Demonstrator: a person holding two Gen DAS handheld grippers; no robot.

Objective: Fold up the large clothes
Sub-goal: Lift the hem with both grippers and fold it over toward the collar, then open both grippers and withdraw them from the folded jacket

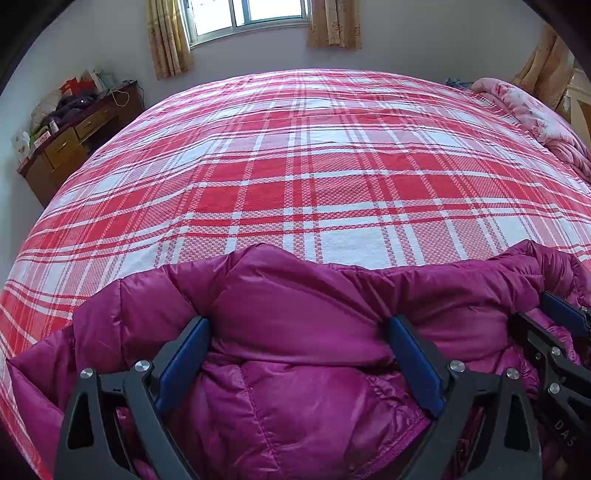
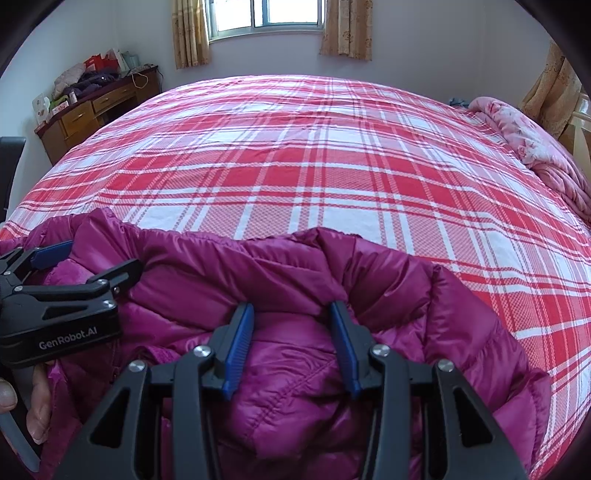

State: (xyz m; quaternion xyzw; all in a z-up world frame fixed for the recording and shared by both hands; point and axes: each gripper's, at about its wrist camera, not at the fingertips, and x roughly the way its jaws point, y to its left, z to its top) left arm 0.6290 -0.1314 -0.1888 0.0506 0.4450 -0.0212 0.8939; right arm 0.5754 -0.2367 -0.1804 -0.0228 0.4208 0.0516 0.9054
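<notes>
A magenta quilted down jacket [image 1: 295, 350] lies bunched at the near edge of a bed with a red and white plaid cover [image 1: 314, 166]. My left gripper [image 1: 299, 325] is wide open, its blue pads pressed down on either side of a puffy fold. My right gripper [image 2: 291, 310] is partly open with a ridge of jacket [image 2: 295, 369] between its blue pads. The right gripper also shows at the right edge of the left wrist view [image 1: 546, 317]. The left gripper shows at the left of the right wrist view [image 2: 92, 258], a hand on its handle.
A pink floral quilt [image 1: 535, 114] is piled at the bed's far right. A wooden desk [image 1: 70, 144] with clutter stands at the far left against the wall. A curtained window [image 1: 251, 14] is behind the bed. The plaid cover [image 2: 314, 166] stretches flat beyond the jacket.
</notes>
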